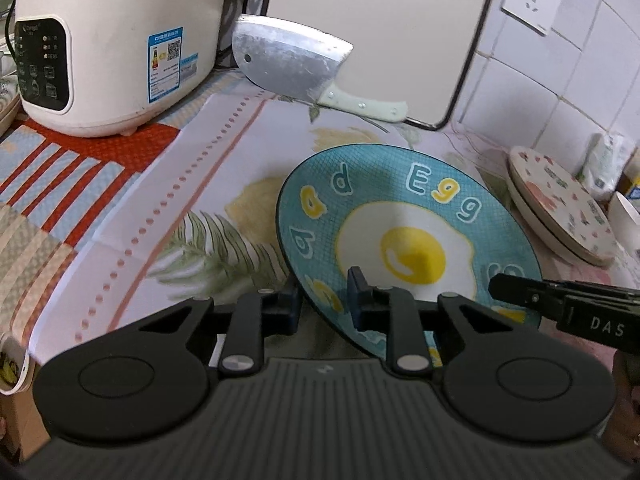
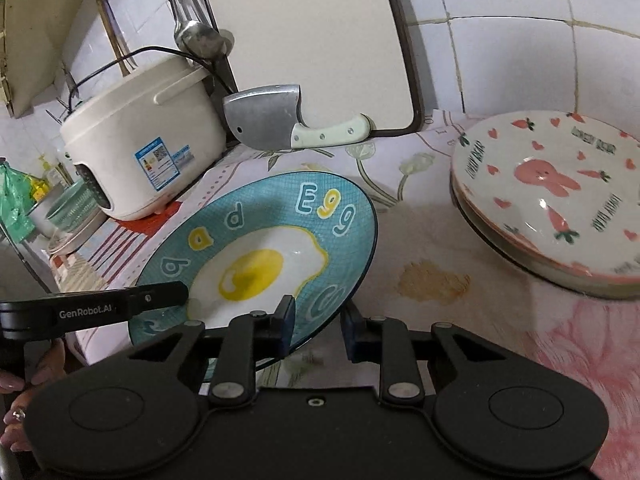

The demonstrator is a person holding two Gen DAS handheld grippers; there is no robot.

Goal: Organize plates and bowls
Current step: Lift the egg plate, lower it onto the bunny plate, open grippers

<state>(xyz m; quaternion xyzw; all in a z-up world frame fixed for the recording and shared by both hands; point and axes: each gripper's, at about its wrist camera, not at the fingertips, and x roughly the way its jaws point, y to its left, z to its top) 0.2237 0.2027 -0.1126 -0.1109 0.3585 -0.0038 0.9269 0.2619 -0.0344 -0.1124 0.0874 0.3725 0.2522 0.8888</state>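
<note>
Two grippers hold one blue egg plate above a flowered cloth.

The left gripper clamps the plate at its near left rim; the right gripper clamps the near right rim, tilting it. A stack of pink rabbit plates sits right, with a cleaver and rice cooker far behind.

"Egg" on the blue plate; "GenRobot.AI" on the left gripper.
</note>
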